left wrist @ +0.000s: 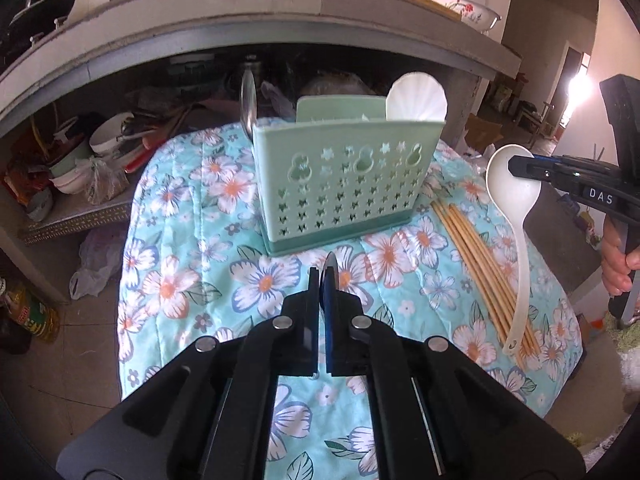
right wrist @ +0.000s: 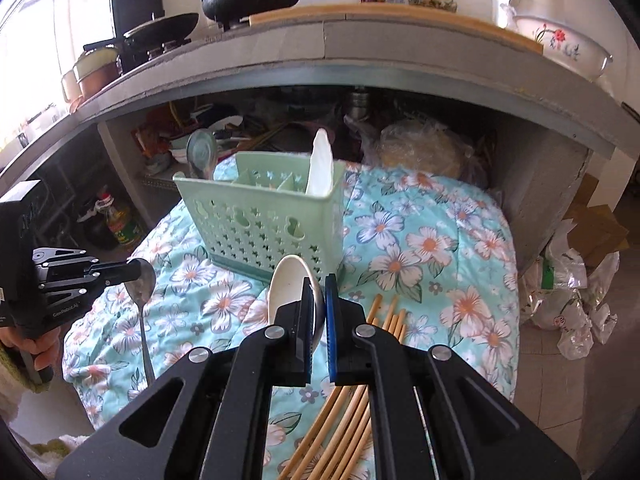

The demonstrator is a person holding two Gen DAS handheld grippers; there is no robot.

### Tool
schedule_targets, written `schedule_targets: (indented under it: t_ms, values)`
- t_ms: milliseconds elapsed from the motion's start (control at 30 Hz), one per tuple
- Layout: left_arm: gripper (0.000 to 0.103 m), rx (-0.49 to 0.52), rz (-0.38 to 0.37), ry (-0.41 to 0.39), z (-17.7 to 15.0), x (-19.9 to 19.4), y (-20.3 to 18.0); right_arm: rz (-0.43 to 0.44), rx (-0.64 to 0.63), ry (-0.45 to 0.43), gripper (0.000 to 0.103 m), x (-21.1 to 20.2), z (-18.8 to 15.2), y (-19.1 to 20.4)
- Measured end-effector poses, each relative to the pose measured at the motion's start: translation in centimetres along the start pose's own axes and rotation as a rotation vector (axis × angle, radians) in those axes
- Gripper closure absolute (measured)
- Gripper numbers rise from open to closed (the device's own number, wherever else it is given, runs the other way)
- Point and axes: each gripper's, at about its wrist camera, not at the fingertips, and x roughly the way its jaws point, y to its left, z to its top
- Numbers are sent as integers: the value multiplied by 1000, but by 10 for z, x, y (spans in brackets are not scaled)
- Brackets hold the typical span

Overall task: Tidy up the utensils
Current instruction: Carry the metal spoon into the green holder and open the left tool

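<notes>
A mint-green perforated utensil holder (left wrist: 340, 184) (right wrist: 264, 220) stands on a floral cloth (left wrist: 192, 240) (right wrist: 432, 248). A white scoop (left wrist: 416, 98) (right wrist: 320, 168) and a metal spoon (left wrist: 248, 100) (right wrist: 202, 150) stand in it. My left gripper (left wrist: 322, 276) (right wrist: 132, 270) is shut on the bowl of a second metal spoon (left wrist: 331, 266) (right wrist: 140, 280), whose handle hangs down. My right gripper (right wrist: 319, 292) (left wrist: 516, 166) is shut on the bowl of a white ladle spoon (right wrist: 286, 288) (left wrist: 512, 196), held above the cloth to the right of the holder. Bamboo chopsticks (left wrist: 480, 264) (right wrist: 348, 412) lie on the cloth below it.
A grey counter (right wrist: 360, 68) overhangs behind the holder, carrying pots and a flowered bowl (right wrist: 560, 46). The shelf beneath it is cluttered with bowls (left wrist: 108, 136) and bags. An oil bottle (right wrist: 120, 224) stands on the floor at left, plastic bags (right wrist: 568, 300) at right.
</notes>
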Motion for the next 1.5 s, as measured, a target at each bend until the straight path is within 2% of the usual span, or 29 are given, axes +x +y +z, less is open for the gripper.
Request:
schedule_targets:
  t_ms: [200,367,500,600,767,867,1033,1267,1500]
  values:
    - [102,-20,37,-168,50,-52,6,-15,12,-115,97,-39,17,-2]
    - [102,-64,91,-316,100,-89,20,-1,23,-152,97,-54,20,-4]
    - [102,-95,125,-399,136,-100,27,7,29,-157,97,-58,18,-3]
    - [102,-81,170,-434,158,-93,25,10,37,-153,97,-55,16,-7]
    - [102,-36,252,-409,176,-55,22,5,55,-142,97,-52,14,-15]
    - [102,-10,286,-385,176,-32,23,-3,66,-135,97,-50,12,-21]
    - [102,-15,275,-358,176,-12,28,-1,83,-131,97,-48,12,-30]
    - [102,49,325,-325,171,12,21,11,93,-124,97,-40,14,-33]
    - [102,71,309,-256,158,41,19,18,94,-121,97,-38,14,-32]
